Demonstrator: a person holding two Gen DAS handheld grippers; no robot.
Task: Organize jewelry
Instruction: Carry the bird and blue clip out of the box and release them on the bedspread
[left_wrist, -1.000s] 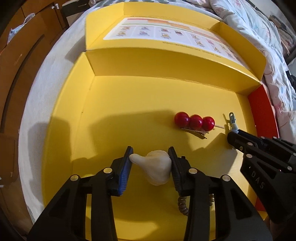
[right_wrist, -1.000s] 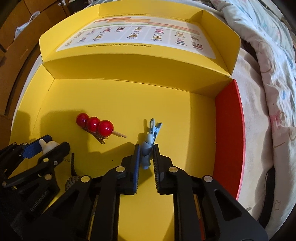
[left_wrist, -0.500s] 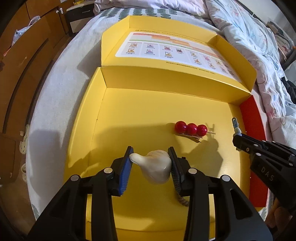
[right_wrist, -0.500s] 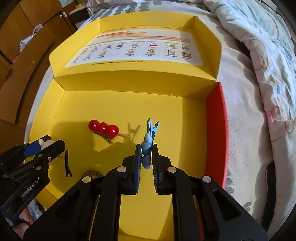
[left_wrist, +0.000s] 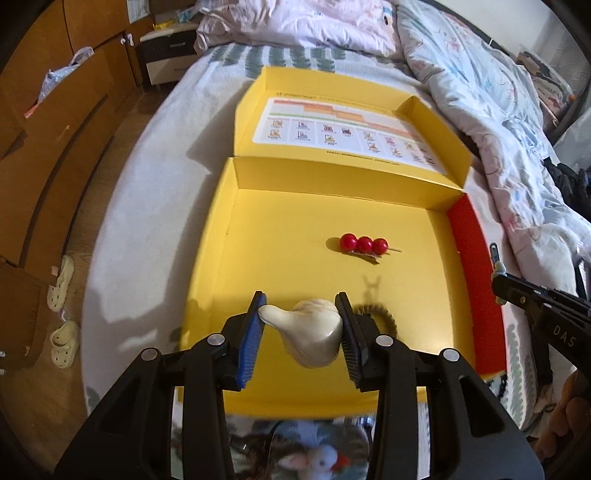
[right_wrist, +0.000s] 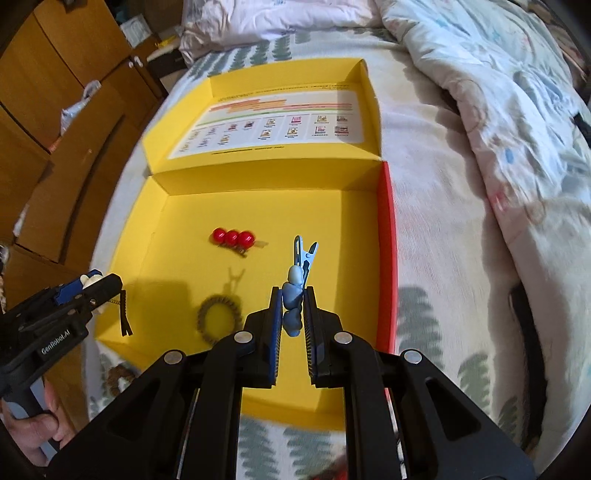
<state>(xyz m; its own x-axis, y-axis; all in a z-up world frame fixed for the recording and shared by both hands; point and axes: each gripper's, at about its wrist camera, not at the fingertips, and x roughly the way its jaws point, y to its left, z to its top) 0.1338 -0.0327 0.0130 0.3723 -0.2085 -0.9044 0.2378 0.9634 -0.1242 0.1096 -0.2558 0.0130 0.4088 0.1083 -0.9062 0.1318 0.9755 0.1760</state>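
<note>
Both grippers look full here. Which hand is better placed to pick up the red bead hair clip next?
Probably neither until one unloads. The left gripper is shut on a cream clip; the right gripper is shut on a blue clip. The red bead hair clip lies nearer the right's tips, so right, marginally.

glossy red beads, matt cardboard box

You hold cream shell clip left, blue clip right; red bead clip, brown coil tie lie in yellow box.

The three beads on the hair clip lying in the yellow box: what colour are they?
Red beads, clearest in the left wrist view.
</note>
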